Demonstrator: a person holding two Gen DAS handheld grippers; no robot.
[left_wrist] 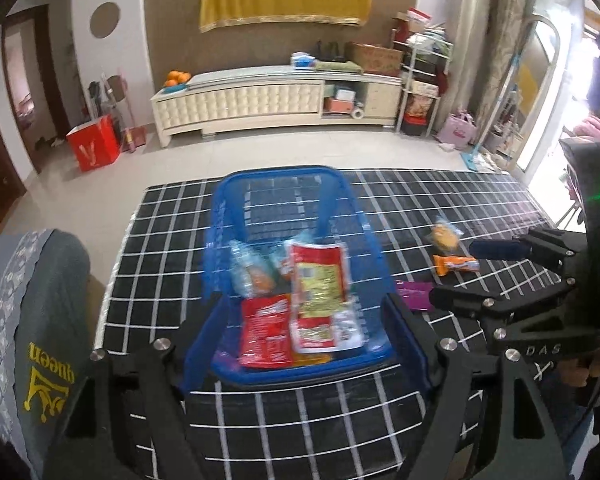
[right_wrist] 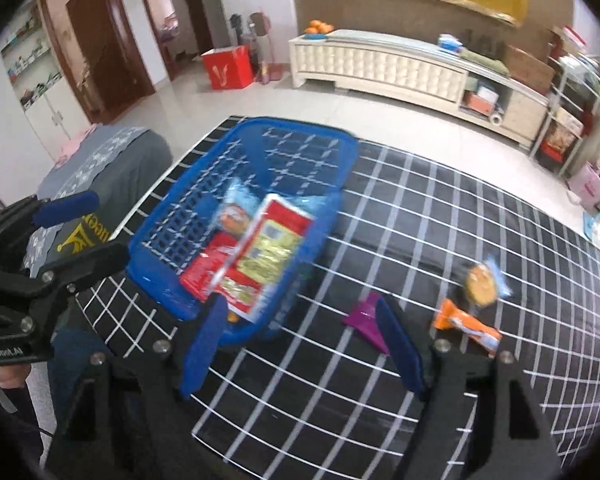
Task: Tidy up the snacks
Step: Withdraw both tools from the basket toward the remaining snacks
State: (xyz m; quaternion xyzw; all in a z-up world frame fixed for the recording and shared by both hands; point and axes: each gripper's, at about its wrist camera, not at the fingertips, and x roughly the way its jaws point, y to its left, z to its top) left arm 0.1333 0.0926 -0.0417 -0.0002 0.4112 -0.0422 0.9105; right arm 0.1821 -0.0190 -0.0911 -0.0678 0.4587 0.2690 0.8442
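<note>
A grey cushion (left_wrist: 40, 320) with a yellow crown print sits at the far left, just off the edge of the black tabletop (left_wrist: 300, 420) with its white grid. Next comes the blue basket (left_wrist: 228, 240), standing on the tabletop and holding several snacks: a flat red packet (left_wrist: 266, 332) on its floor, a red-and-yellow packet (left_wrist: 320, 292) tilted up over it, and a pale blue wrapped snack (left_wrist: 248, 268) behind them. The basket and its contents are smeared by motion.

The left hand-held gripper (left_wrist: 300, 316) hangs just in front of the basket, its two blue-padded fingers spread wide on either side of the near wall and holding nothing.

Right of the basket, three snacks lie loose on the tabletop: a purple packet (right_wrist: 366, 320) nearest, an orange bar (right_wrist: 466, 326) beyond it, and a round biscuit in a clear blue wrapper (right_wrist: 482, 278) just behind the bar. The right hand-held gripper (right_wrist: 304, 340) is tilted, with its jaws wide apart and empty; its left finger (right_wrist: 204, 344) overlaps the basket's near corner, and its right finger (right_wrist: 400, 348) covers part of the purple packet. Whether either finger touches anything cannot be told.

Across the tiled floor stand a red box (left_wrist: 94, 148), a cream low cabinet (left_wrist: 240, 104) with oranges (left_wrist: 177, 77) on it, and cluttered shelves (left_wrist: 420, 80) at the right.
</note>
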